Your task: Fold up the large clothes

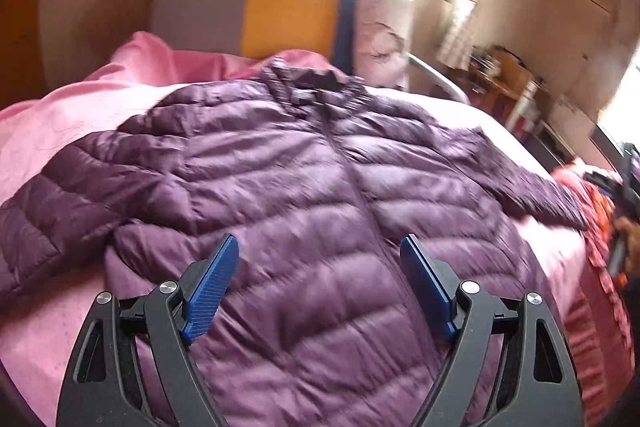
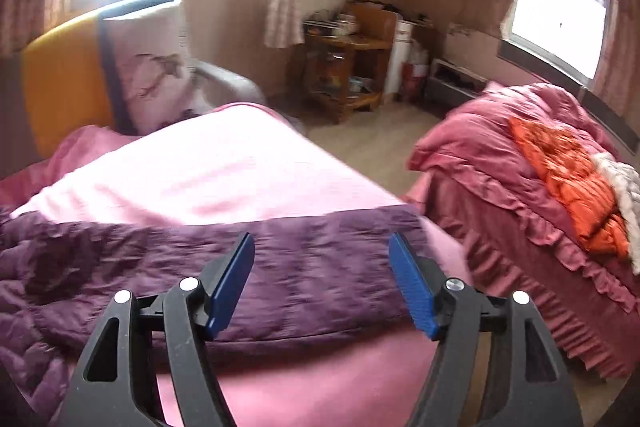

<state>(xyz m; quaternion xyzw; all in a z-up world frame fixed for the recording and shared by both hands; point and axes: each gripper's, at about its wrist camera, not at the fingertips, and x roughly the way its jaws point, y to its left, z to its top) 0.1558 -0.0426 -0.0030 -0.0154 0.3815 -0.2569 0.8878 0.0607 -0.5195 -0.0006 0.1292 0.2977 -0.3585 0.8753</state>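
A purple quilted down jacket (image 1: 304, 163) lies spread flat, front up, on a pink bed (image 1: 52, 131), both sleeves stretched out to the sides. My left gripper (image 1: 318, 247) hovers open above its lower front, nothing between the blue pads. In the right wrist view the jacket's right sleeve (image 2: 304, 267) lies flat across the pink bed (image 2: 224, 171). My right gripper (image 2: 322, 247) stands open just above that sleeve, and its pads touch nothing. The other gripper and a hand (image 1: 624, 227) show at the right edge of the left wrist view.
An orange and grey headboard (image 1: 280, 3) and a pillow (image 2: 156, 67) stand at the bed's far end. A second bed (image 2: 520, 187) with a red cover, an orange jacket (image 2: 568, 179) and a white garment lies to the right across a strip of floor. A wooden shelf (image 2: 348, 67) stands by the wall.
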